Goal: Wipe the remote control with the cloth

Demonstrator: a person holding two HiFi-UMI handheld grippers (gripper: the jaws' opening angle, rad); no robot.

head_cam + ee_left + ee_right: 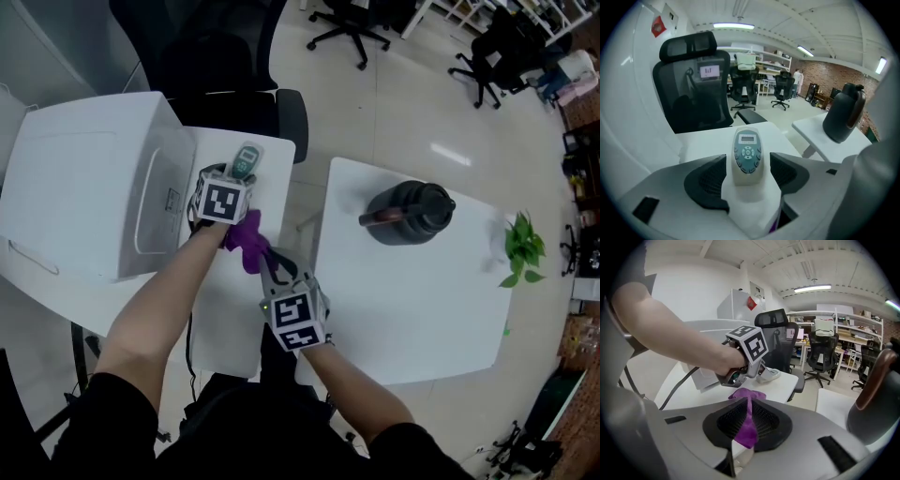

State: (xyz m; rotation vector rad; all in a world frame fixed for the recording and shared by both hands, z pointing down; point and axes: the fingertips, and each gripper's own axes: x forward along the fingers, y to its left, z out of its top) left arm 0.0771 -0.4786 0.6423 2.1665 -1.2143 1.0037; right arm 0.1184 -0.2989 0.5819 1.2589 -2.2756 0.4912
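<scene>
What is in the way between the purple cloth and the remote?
The left gripper: its open jaws straddle the remote, right between it and the cloth pinched in the right gripper.

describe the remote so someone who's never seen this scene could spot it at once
Find the big white box on the left table; the remote lies just right of that box, between the left gripper's open jaws. It is the cream oval handset with a blue-grey button panel, unlike the purple cloth nearby.
</scene>
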